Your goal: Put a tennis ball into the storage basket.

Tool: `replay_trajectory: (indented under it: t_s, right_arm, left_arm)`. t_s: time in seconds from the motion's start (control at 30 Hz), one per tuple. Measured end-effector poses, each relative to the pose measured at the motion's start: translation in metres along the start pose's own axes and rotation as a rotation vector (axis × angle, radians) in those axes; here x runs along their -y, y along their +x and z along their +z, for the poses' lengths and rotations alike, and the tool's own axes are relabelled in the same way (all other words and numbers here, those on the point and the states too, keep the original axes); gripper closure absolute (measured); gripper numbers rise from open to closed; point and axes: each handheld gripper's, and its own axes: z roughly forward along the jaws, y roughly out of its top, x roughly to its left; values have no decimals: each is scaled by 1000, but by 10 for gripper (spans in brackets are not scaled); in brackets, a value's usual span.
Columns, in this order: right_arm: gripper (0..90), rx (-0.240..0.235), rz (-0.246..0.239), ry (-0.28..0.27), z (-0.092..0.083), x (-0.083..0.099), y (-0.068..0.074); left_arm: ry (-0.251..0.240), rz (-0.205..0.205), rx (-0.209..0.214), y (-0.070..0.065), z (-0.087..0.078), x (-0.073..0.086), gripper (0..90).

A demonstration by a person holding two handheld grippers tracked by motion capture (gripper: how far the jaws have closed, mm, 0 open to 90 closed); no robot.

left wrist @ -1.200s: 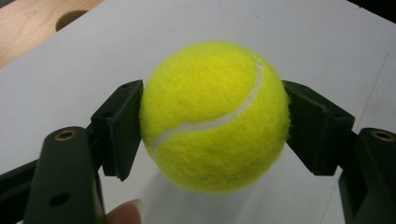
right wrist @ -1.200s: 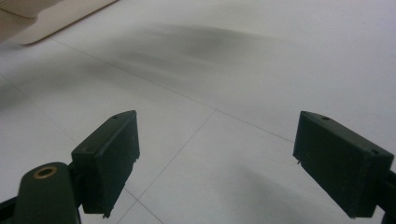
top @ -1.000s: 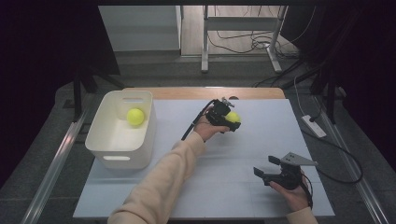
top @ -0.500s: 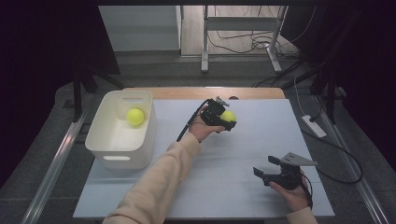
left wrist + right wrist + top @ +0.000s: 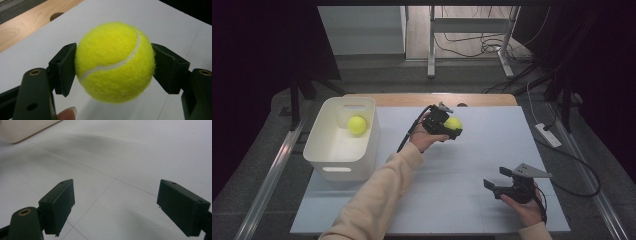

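The left tool (image 5: 451,128) is clenching a fuzzy, bright yellow-green tennis ball with a curved white seam (image 5: 114,62), and it is now carrying it a little nearer the white rectangular plastic bin (image 5: 328,159) than a second ago. In the earlier high views the ball sat slightly farther from the bin; now it is hovering above the worktop (image 5: 472,165), off to the bin's right and well apart from its rim. Judging from that drift, the ball is being taken across to join the second yellow-green tennis ball (image 5: 357,125), which is already lying inside the bin toward its far end.

In the left gripper view the two black jaws are pressing flat against opposite sides of the ball, and the felt is bulging slightly past their edges. The nap looks soft and fibrous, so the grip is probably holding by friction rather than by any deep squeeze. A fingertip of the person's left hand (image 5: 424,140) is showing at the bottom edge of that view.

The right tool (image 5: 501,179) is resting released, far from the bin at the near right of the worktop, with its jaws standing wide and nothing between them. The worktop is covered by a smooth, matt, pale grey sheet with thin seams, and a strip of light wood is showing along its far edge beyond the bin.
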Motion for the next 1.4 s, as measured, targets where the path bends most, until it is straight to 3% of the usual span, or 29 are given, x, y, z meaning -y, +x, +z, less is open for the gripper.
replay_trajectory:
  t_s: [1.4]
  right_arm:
    - [144, 7, -3, 3, 0, -1, 1]
  left_arm:
    - [-91, -7, -28, 6, -55, 6, 272]
